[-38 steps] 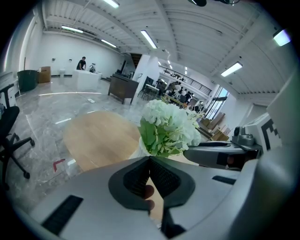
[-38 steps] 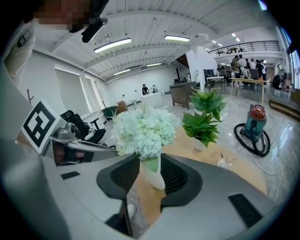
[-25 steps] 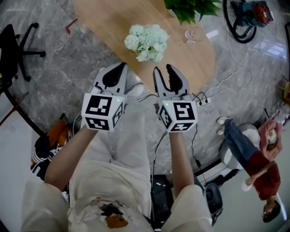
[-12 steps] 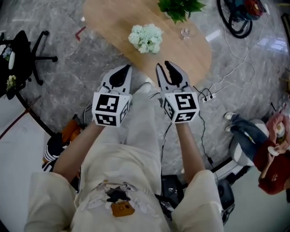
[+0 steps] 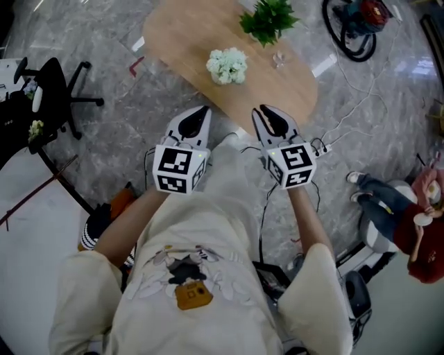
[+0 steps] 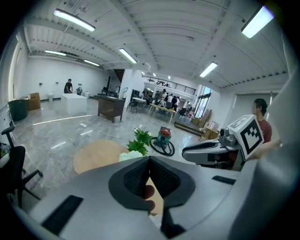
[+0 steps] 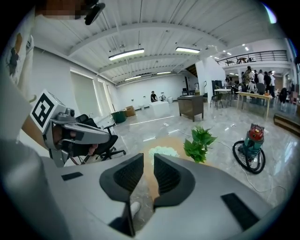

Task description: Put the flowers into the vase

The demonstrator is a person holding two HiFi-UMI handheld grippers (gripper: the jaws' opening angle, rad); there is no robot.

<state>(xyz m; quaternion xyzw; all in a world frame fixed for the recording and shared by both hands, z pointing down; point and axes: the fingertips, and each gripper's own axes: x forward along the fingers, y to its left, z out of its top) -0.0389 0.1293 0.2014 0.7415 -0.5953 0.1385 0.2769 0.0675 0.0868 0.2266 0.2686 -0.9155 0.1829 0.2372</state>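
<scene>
A bunch of white flowers (image 5: 227, 66) lies on the oval wooden table (image 5: 182, 36), with a small clear glass vase (image 5: 279, 59) to its right. Both grippers hang in the air over the person's lap, short of the table and well above it. My left gripper (image 5: 201, 111) is shut, its tips touching with nothing between them (image 6: 149, 158). My right gripper (image 5: 267, 111) is open by a narrow gap (image 7: 149, 157); its jaws have just been closing and hold nothing. The flowers (image 7: 163, 151) show far beyond the right jaws.
A green potted plant (image 5: 267, 19) stands at the table's far edge. A black office chair (image 5: 55, 90) is on the left, a wheeled vacuum cleaner (image 5: 355, 24) at the top right. Cables (image 5: 347, 114) trail over the marble floor. A person (image 5: 399, 232) sits at the right.
Both grippers and the head camera have risen, so the table and flowers look smaller and farther below. The right gripper's jaws have narrowed. The left jaws stay together.
</scene>
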